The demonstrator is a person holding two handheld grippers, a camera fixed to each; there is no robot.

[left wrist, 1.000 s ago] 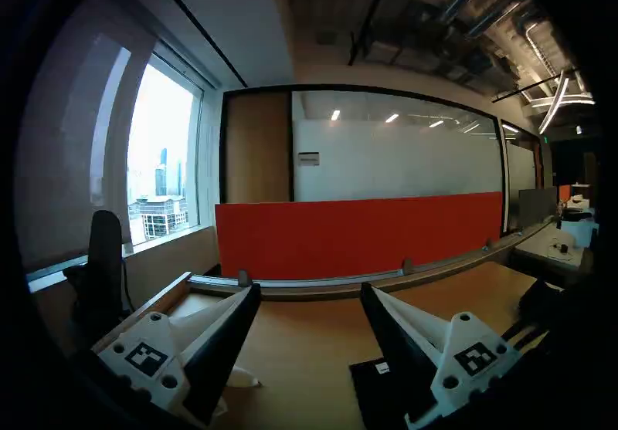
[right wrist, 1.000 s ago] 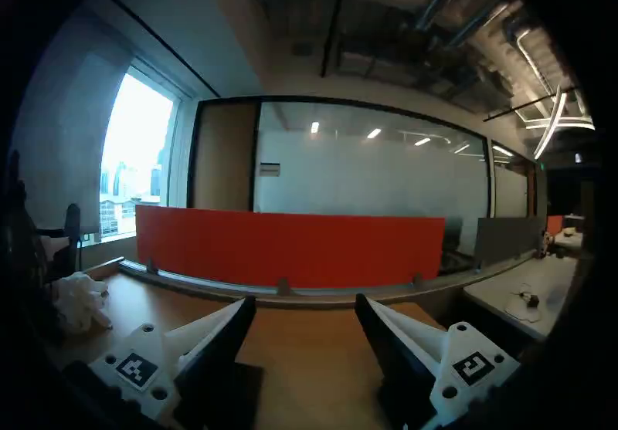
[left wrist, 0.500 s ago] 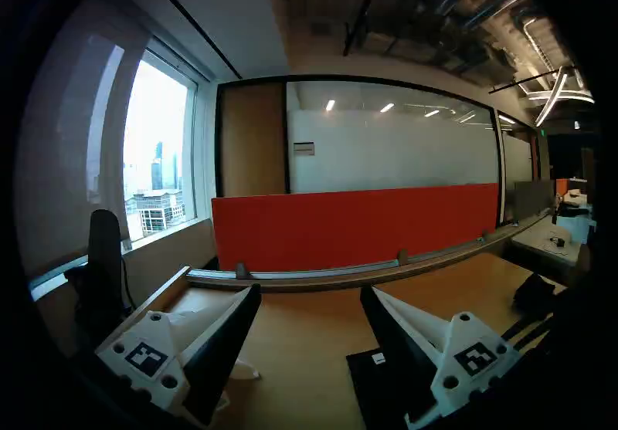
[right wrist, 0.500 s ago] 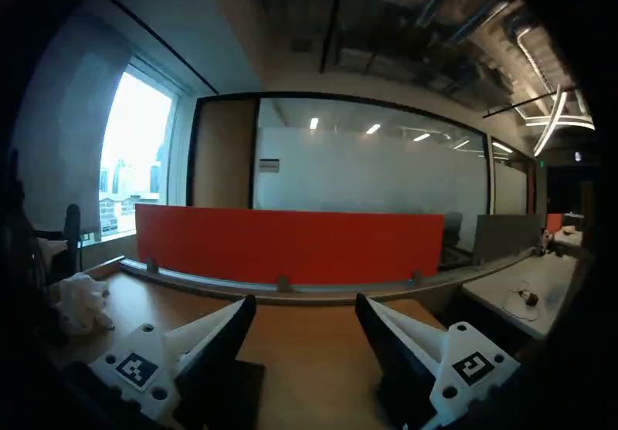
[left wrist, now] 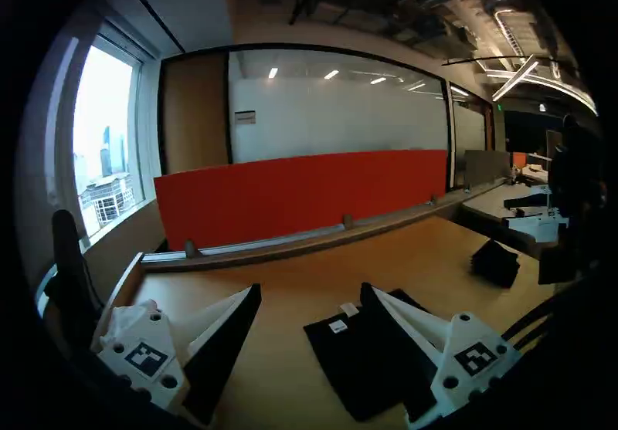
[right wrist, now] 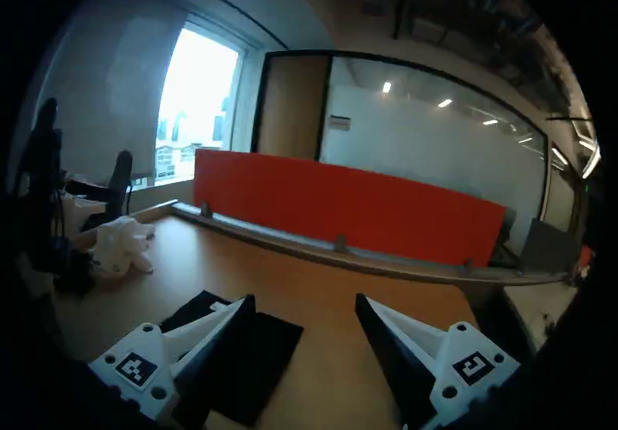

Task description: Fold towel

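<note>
Two open grippers hover low over a long, light-brown wooden desk, which gives a broad flat bed for folding. Along its far edge stands an orange-red partition panel, so the work has to stay on the near side of it.

Next in size is the black rectangular cloth towel, lying spread flat on the desk. In the left gripper view it sits under the right-hand finger. In the right gripper view the towel sits under the left-hand finger, which suggests that it lies between the two tools, one posted at each side to take an edge apiece.

The left gripper has its jaws spread wide with nothing between them. The right gripper is likewise wide apart and holds nothing. No fold looks begun, and the next step is probably to come down on two corners.

A crumpled white cloth rests well apart at the window end of the desk, and a small dark folded bundle lies toward the other end, both seemingly set aside. Smallest are the white labels at the towel's far edge, which mark a hem to line up.
</note>
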